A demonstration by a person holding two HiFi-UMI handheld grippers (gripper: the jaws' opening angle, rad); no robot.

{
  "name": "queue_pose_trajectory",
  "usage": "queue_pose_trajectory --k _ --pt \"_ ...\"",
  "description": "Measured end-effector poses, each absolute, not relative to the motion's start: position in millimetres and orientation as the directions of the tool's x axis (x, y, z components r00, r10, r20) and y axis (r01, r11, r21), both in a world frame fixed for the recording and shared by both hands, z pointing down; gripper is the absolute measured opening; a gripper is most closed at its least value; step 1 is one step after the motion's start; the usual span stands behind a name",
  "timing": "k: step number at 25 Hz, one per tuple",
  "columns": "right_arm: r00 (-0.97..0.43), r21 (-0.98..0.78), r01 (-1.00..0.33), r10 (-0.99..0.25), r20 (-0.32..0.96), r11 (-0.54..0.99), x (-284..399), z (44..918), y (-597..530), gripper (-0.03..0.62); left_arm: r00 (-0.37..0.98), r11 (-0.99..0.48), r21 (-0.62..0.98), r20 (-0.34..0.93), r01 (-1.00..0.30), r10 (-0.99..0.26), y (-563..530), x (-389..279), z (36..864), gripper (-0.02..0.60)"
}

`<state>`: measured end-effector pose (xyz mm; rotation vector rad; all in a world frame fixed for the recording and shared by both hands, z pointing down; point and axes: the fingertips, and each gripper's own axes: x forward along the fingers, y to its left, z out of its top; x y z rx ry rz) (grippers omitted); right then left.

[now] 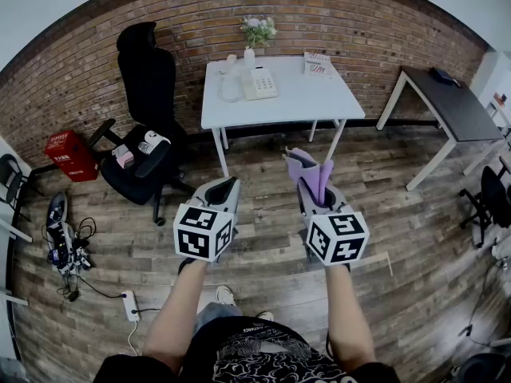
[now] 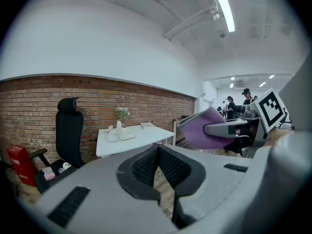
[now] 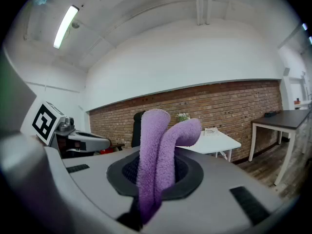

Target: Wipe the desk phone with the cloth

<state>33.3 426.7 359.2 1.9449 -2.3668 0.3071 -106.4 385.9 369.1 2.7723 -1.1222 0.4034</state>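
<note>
1. Cloth: purple, thick pile, folded double. It is pinched low down in the right gripper, and the free fold stands up above the closed jaws. We judge it light, soft and floppy, with enough nap not to slip. The upstanding fold looks like the natural wiping face.
2. Left gripper: jaws together with nothing between them. It is held beside the right one over the wooden floor.
3. Desk phone: pale, with a keypad. It lies on the white table toward the back edge, left of the middle, and well apart from both grippers.
   - A pale rounded item lies just beside it on its left. We cannot tell whether that is the handset.
   - We judge the body hard, smooth plastic, light enough to slide under a firm stroke.
   - We would steady it by a side edge of the base with the empty gripper, never by the keys.
4. Vase of flowers: at the table's back edge, just behind the phone. We judge it top-heavy and easily tipped by a long stroke.
5. Booklet: near the back right corner, away from the phone.
6. Status: wiping not yet begun.
</note>
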Motion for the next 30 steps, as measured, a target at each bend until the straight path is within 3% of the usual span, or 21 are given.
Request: queue_pose_trajectory --k 15,30 --pt "-0.215 -0.130 -0.973 -0.955 0.203 0.192 45.6 382.1 386.0 0.046 0.703 -0.726 0.041 0.297 -0.686 -0.647 337.3 -89.0 383.3 0.006" --pt "-0.148 -0.127 -0.985 -0.952 0.267 0.118 40.6 394.0 213.1 0.048 0.759 -0.780 0.080 0.311 -0.621 -0.572 152.4 -88.8 395.4 0.006"
